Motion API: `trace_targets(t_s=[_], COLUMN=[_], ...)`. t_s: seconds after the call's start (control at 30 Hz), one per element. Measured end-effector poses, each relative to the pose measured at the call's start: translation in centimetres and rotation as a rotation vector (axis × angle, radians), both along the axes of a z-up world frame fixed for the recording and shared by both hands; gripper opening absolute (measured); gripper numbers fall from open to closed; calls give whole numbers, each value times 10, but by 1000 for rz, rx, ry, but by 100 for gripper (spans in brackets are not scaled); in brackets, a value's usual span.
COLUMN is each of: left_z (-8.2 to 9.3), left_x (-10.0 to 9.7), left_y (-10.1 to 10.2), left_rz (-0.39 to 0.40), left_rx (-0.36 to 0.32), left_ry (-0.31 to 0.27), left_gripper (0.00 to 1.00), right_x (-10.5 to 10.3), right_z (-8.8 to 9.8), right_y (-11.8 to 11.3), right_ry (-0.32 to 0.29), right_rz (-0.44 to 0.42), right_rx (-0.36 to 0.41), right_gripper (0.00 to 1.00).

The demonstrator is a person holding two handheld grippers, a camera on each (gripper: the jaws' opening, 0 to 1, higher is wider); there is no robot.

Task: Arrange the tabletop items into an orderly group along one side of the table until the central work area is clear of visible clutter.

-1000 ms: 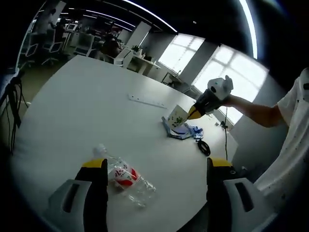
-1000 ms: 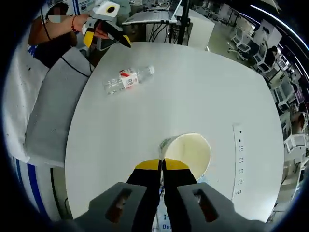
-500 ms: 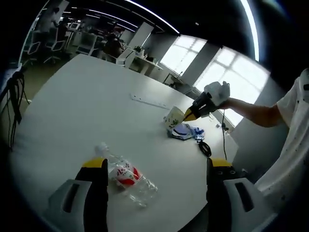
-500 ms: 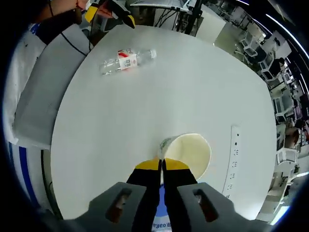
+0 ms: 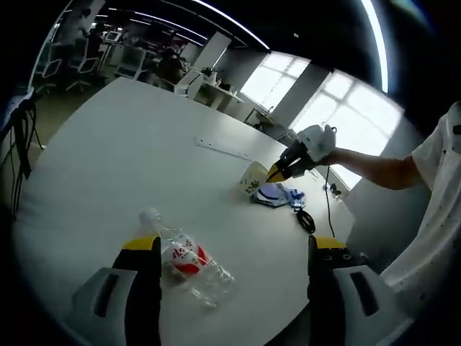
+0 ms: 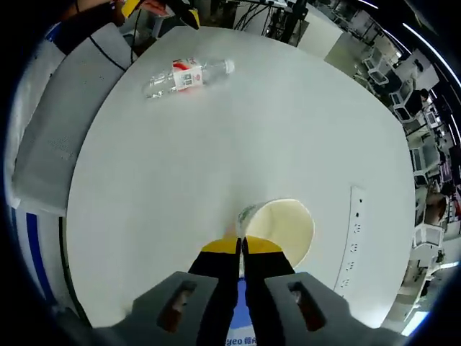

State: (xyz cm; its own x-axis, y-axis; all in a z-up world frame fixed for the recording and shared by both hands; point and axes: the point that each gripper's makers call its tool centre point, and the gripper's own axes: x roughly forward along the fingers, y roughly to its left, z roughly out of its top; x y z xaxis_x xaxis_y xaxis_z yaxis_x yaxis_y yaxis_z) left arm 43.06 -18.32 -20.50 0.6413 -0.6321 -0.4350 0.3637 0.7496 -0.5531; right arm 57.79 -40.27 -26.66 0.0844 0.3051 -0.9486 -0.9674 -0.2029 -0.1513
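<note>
A clear plastic bottle (image 5: 186,257) with a red label lies on its side on the white table (image 5: 130,158), just ahead of my open left gripper (image 5: 229,249). It lies far off at the table's edge as the bottle (image 6: 186,74) in the right gripper view. My right gripper (image 6: 241,246) is shut on the rim of a white paper cup (image 6: 282,228), held a little above the table. From the left gripper view, that cup (image 5: 253,177) with a green print hangs from the right gripper (image 5: 276,173), beside a blue and white packet (image 5: 277,194).
A white power strip (image 5: 222,150) lies past the cup, also seen as the strip (image 6: 351,234) right of it. A black looped item (image 5: 305,220) rests near the packet. A person's hand and the left gripper (image 6: 162,9) sit beyond the bottle. Office desks and chairs surround the table.
My right gripper has carried the cup a little leftward and lower in the left gripper view, away from the blue packet. The right gripper view has drifted, so the bottle sits higher in it.
</note>
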Motion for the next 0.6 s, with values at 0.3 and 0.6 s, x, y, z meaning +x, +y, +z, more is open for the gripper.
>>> trace_targets(t_s=[0.3, 0.6], left_z=[-3, -5], left_x=[1, 1], left_y=[-1, 0], left_rz=[4, 6], left_rx=[-7, -9], left_ry=[5, 8], left_gripper=[86, 86], right_x=[2, 1], right_z=[-9, -13], right_y=[-1, 0], right_ry=[-2, 6], right_rz=[1, 6], right_rx=[-20, -19], right_gripper=[0, 0])
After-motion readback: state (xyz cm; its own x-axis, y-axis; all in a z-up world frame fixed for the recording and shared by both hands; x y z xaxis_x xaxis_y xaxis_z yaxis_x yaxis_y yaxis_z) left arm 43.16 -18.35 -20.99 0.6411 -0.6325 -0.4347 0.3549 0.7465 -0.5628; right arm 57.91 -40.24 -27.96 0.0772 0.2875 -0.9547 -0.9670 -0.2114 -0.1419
